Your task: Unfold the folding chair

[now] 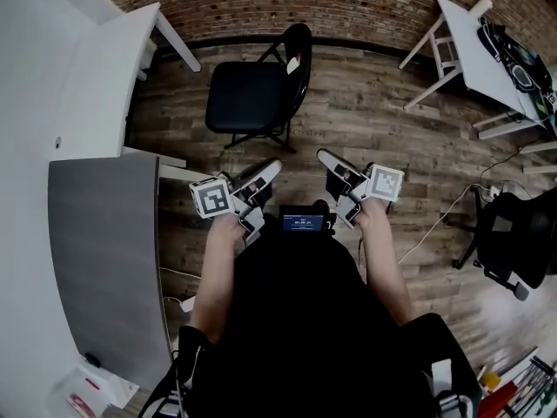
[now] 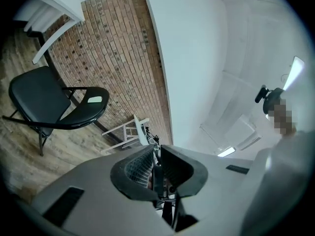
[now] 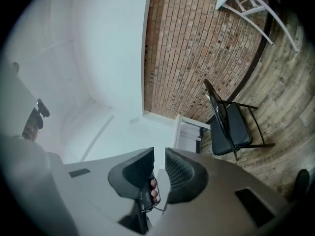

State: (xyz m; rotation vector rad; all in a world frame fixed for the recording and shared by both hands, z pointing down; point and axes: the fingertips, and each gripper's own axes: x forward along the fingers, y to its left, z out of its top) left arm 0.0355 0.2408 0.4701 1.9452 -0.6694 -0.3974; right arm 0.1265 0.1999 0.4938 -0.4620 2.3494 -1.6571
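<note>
We take this for a loft-style workroom or lab: a bare brick wall (image 1: 287, 3) runs ahead of the left tongs (image 1: 268, 171) and right tongs (image 1: 326, 158), and plank floor (image 1: 374, 111) lies below them. A white tabletop (image 1: 96, 77) stands to their left and a second white tabletop (image 1: 483, 50) to their right, beside an office chair (image 1: 509, 233) and a loose cable (image 1: 435, 225).

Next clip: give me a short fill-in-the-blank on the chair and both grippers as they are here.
1. The black folding chair stands on the wood floor already ____, seat down.
2. The wall behind it is built of ____.
3. Both the left gripper and the right gripper hold ____.
Missing words: unfolded; brick; nothing.
</note>
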